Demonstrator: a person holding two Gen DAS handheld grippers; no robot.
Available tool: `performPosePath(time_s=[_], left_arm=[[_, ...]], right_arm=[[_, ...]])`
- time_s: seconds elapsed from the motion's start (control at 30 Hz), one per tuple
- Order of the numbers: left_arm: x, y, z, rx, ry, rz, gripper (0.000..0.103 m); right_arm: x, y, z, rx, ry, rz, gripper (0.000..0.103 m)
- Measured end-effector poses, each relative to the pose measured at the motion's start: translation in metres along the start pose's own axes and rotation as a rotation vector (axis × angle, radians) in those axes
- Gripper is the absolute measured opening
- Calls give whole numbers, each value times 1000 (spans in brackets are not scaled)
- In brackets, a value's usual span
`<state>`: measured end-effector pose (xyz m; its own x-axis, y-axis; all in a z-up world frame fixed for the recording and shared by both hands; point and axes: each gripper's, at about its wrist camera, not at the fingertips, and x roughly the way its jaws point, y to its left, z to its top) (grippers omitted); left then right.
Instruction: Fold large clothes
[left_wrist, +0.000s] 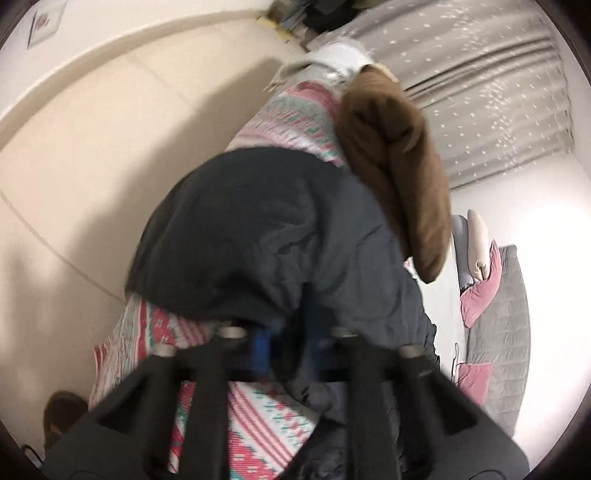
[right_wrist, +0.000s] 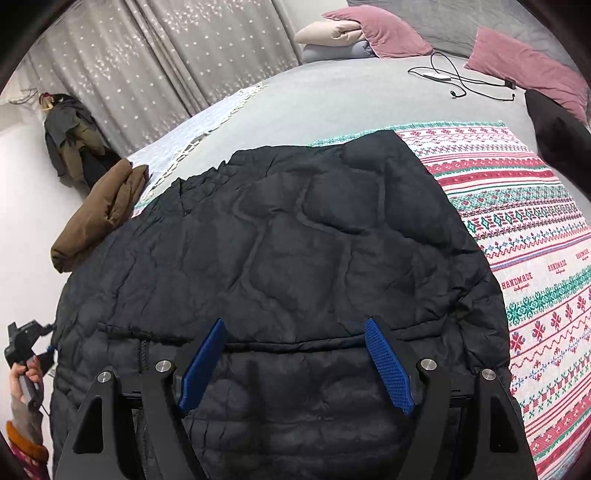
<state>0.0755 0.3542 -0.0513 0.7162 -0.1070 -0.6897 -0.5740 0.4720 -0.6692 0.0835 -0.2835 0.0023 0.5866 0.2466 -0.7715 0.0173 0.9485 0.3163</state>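
Right gripper (right_wrist: 295, 363) spread wide, blue pads (right_wrist: 388, 365) apart and holding nothing, just above the black jacket (right_wrist: 295, 240) spread flat on the patterned blanket (right_wrist: 524, 236) on the bed (right_wrist: 332, 96). Left gripper (left_wrist: 286, 350) closed on a fold of the jacket (left_wrist: 266, 229), blurred. Beside the jacket a brown garment (right_wrist: 99, 210), farther off pink pillows (right_wrist: 376, 31) and a cable (right_wrist: 461, 79).

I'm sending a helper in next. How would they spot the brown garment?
Find the bed and the black quilted jacket spread on its patterned blanket. The brown garment lies bunched at the jacket's far left edge, the only brown, unquilted piece.
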Motion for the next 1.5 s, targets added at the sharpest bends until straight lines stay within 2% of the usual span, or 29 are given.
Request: performPosePath(time_s=[0.13, 0.2, 0.23, 0.33, 0.43, 0.53, 0.63, 0.7, 0.8, 0.83, 0.9, 0.93, 0.97, 1.0, 1.03, 1.07, 1.17, 1.27, 1.3, 1.37, 1.47, 1.5], left_arm=[[-36, -53, -15, 211, -150, 24, 9], [-45, -80, -23, 306, -191, 3, 9], [-53, -102, -34, 384, -211, -18, 9], [-62, -147, -63, 543, -212, -75, 9], [-58, -193, -113, 720, -147, -134, 9], [-40, -215, -159, 836, -51, -171, 9], [-11, -223, -207, 949, 67, -165, 9], [19, -218, -235, 1001, 188, -114, 9], [67, -195, -254, 980, 351, -25, 10], [75, -189, -254, 963, 368, -17, 11], [77, -180, -247, 909, 389, -50, 14], [73, -177, -241, 876, 410, -72, 23], [68, -177, -237, 863, 430, -86, 41], [62, -176, -234, 856, 444, -105, 50], [50, -175, -230, 859, 439, -129, 68], [39, -173, -229, 869, 424, -141, 77], [5, -164, -217, 890, 387, -179, 81], [-12, -150, -189, 811, 342, -187, 82], [-11, -148, -178, 766, 318, -182, 83], [-15, -124, -147, 616, 247, -150, 83], [-5, -99, -115, 428, 223, -168, 82], [-1, -96, -107, 400, 209, -165, 82]], right_arm=[[0, -4, 1, 16, -3, 1, 79], [-1, -5, 1, 23, -4, 3, 79], [-1, -5, 1, 25, -5, 5, 79], [-4, -6, 2, 29, -13, 8, 79], [-6, -8, 2, 36, -15, 13, 79], [-7, -8, 2, 40, -17, 15, 79], [-9, -10, 1, 47, -17, 19, 79], [-9, -11, 1, 50, -15, 24, 79], [-9, -11, 1, 53, -13, 34, 79], [-9, -10, 1, 51, -11, 36, 79], [-7, -9, 1, 45, -7, 36, 79], [-7, -8, 1, 43, -6, 36, 79], [-7, -8, 1, 43, -5, 39, 79], [-7, -8, 1, 44, -6, 44, 79], [-8, -8, 1, 47, -8, 49, 79], [-8, -8, 1, 51, -9, 53, 79], [-8, -9, 3, 62, -7, 68, 79], [-12, -6, 2, 60, -11, 81, 79], [-13, -5, 2, 58, -15, 85, 79], [-15, -2, 2, 53, -21, 91, 79], [-14, 0, 2, 48, -19, 101, 79], [-14, 1, 1, 47, -18, 102, 79]])
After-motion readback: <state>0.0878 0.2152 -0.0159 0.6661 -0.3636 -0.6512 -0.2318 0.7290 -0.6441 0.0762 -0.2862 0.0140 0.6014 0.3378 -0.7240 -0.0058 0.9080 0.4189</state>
